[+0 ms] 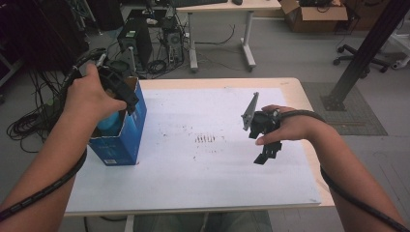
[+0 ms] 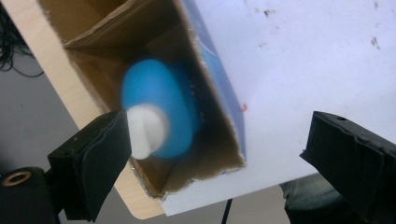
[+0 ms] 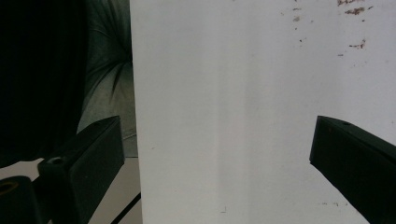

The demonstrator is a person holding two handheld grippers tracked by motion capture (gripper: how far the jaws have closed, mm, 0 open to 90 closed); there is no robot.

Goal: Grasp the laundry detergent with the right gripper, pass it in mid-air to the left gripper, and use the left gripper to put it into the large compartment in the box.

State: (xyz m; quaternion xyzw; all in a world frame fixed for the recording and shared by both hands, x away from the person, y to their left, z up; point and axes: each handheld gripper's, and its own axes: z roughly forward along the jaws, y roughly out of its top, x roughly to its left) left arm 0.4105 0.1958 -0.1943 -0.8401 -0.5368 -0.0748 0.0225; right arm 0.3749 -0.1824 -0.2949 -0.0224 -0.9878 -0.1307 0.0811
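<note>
Inside one box (image 2: 219, 102) — one blue bottle (image 2: 159, 109).

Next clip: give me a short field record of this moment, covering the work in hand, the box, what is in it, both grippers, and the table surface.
work in hand: blue object with a white end sits inside the open blue box
box: upright at the table's left edge, top open, cardboard inside
left gripper: above the box opening, jaws wide, nothing between the pads
right gripper: over the white sheet, jaws open, empty
table surface: white sheet with small brown marks near the middle
</note>
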